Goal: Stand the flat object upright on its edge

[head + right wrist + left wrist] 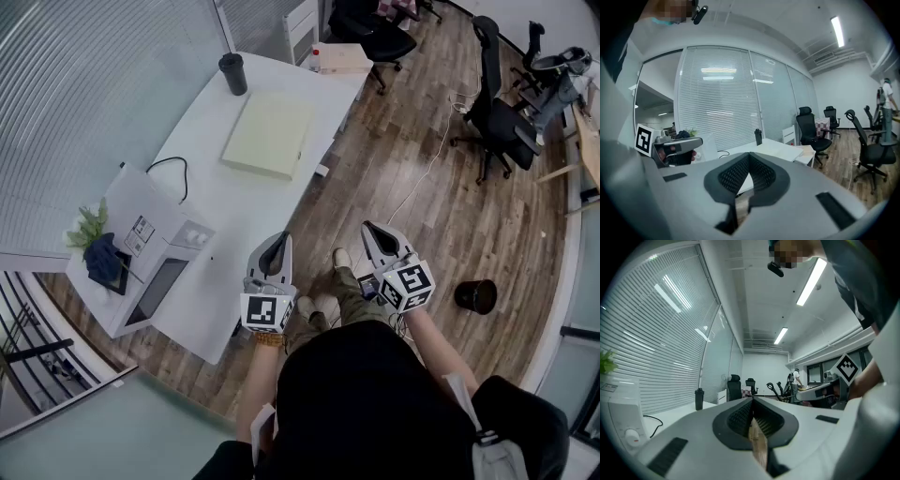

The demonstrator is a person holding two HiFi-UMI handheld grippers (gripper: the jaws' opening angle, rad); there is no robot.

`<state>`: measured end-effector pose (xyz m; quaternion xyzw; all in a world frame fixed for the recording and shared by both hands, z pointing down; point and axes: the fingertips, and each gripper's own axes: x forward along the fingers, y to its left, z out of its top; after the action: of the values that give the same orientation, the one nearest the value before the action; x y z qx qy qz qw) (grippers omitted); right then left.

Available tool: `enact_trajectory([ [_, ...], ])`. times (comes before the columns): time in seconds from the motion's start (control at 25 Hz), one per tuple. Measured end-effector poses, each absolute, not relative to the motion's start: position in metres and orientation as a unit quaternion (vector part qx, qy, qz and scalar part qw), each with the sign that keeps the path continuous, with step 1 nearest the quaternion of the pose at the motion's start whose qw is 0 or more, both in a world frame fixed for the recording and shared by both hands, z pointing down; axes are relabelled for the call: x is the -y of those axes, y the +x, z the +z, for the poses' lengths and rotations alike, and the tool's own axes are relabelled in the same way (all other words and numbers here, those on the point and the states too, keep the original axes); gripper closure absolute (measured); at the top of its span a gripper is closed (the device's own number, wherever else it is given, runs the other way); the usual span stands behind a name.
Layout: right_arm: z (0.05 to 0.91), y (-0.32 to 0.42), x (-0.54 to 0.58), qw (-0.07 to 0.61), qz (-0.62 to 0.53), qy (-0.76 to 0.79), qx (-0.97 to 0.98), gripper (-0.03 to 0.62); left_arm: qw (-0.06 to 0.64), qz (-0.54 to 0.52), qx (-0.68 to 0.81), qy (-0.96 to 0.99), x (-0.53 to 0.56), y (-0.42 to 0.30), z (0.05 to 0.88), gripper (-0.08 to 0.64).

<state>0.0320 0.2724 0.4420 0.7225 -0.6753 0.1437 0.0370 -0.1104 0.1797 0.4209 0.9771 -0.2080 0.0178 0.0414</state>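
A pale yellow-green flat board (270, 133) lies flat on the white table (220, 216), toward its far end; the right gripper view shows it as a pale slab (774, 148) beyond the jaws. My left gripper (277, 245) is held over the table's near right edge, shut and empty. The right gripper (372, 231) hangs over the wooden floor beside the table, also shut with nothing in it. Both are well short of the board. In the left gripper view my left gripper (752, 401) points level across the room.
A black tumbler (232, 73) stands at the table's far left corner. A white machine (150, 258), a cable (172, 171) and a small plant (89, 225) occupy the near left. Black office chairs (497, 112) and a black bin (476, 296) stand on the floor to the right.
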Motion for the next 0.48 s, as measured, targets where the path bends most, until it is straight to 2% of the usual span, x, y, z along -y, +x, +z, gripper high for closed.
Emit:
enact_trajectory([
  [0.24, 0.436, 0.028, -0.273, 0.038, 0.138, 0.717, 0.682, 0.588, 0.040, 0.018, 0.214, 0.976, -0.186, -0.119, 0.420, 0.554],
  [0.48, 0.429, 0.039, -0.259, 0.009, 0.157, 0.700, 0.697, 0.584, 0.057, 0.030, 0.232, 0.971, -0.165, -0.135, 0.431, 0.552],
])
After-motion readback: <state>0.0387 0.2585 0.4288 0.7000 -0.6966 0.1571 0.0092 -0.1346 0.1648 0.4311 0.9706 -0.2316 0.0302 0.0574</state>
